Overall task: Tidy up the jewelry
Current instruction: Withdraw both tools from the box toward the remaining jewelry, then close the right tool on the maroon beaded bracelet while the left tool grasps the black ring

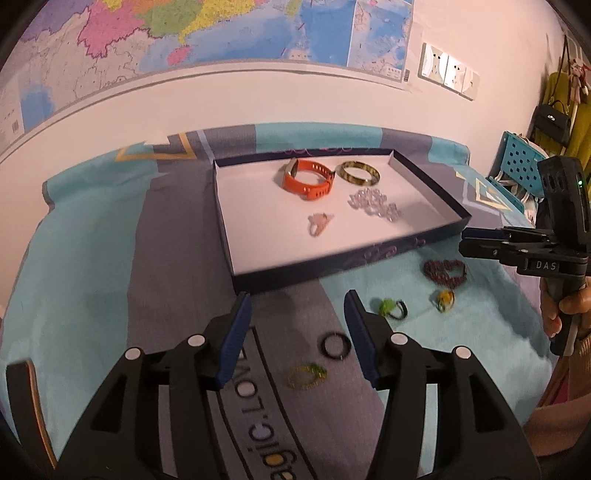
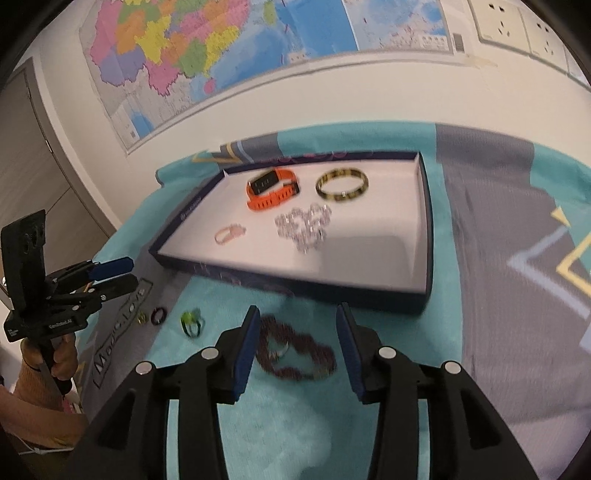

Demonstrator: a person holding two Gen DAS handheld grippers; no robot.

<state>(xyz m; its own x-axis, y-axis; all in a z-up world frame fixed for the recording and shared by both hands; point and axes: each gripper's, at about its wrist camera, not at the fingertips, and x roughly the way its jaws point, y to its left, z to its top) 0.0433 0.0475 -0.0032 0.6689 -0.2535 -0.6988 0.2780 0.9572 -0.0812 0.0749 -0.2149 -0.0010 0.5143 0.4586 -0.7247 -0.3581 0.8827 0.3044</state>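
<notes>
A shallow tray (image 1: 332,271) with a white floor and dark blue rim holds an orange watch band (image 1: 308,179), a gold bangle (image 1: 359,172), a clear bead bracelet (image 1: 373,205) and a small pink bead piece (image 1: 319,223). My left gripper (image 1: 298,306) is open over the cloth just before the tray. A black ring (image 1: 334,346) and a yellow-green bead ring (image 1: 306,374) lie below it. My right gripper (image 2: 298,321) is open above a dark red bead bracelet (image 2: 295,354), pads clear of it. A green-stone ring (image 2: 192,323) lies to its left.
A teal and grey cloth (image 1: 92,295) covers the table. A yellow ring (image 1: 445,299) lies near the dark red bracelet (image 1: 445,272). A wall with a map (image 1: 221,33) stands close behind the tray. A blue perforated crate (image 1: 521,162) sits at the right.
</notes>
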